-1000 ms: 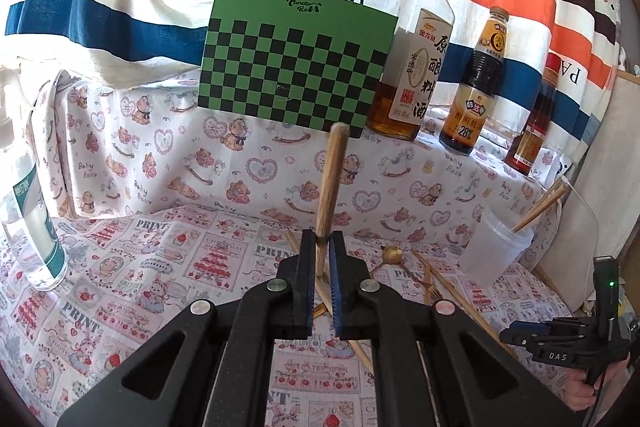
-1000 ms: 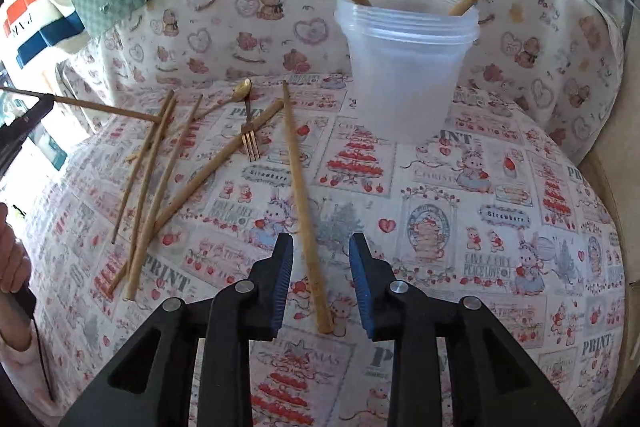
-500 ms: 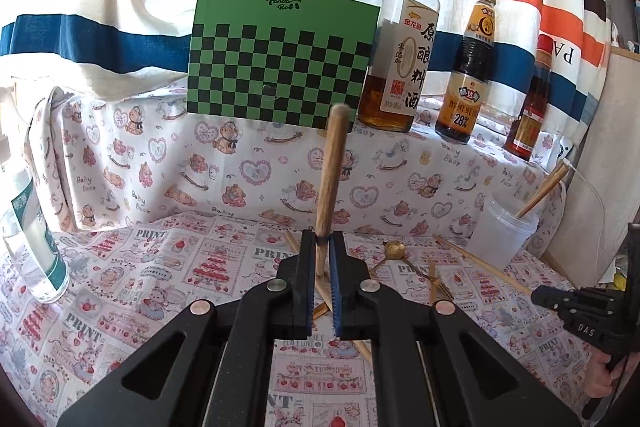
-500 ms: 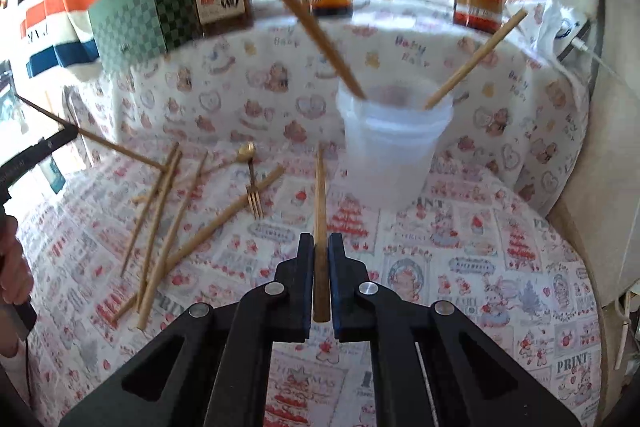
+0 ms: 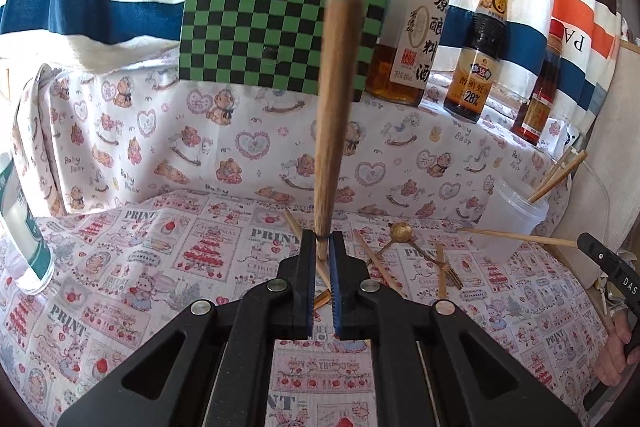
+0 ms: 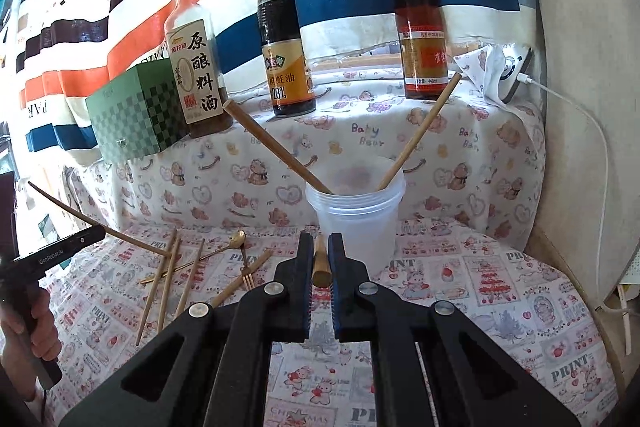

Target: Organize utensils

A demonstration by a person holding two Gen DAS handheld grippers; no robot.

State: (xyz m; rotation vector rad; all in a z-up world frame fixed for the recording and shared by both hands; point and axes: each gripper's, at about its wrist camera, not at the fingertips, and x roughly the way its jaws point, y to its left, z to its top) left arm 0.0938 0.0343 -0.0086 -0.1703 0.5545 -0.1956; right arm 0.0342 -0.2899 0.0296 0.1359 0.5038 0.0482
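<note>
two wooden chopsticks (image 6: 276,148) already in clear plastic cup (image 6: 356,223) at 12 o'clock; we grip one chopstick per gripper, left gripper (image 5: 321,247) and right gripper (image 6: 320,251) both clamped; several chopsticks (image 6: 168,279), gold spoon (image 6: 239,239), fork (image 6: 248,277) left at 10 o'clock on printed cloth (image 6: 500,287).

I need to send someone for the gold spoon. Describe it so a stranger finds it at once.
Start at the clear plastic cup on the printed tablecloth, in front of the bottle ledge. Beside the cup lies a scatter of wooden chopsticks. The gold spoon lies among them: thin, shiny metal with a round bowl, unlike the dull wooden sticks and the pronged fork.
</note>
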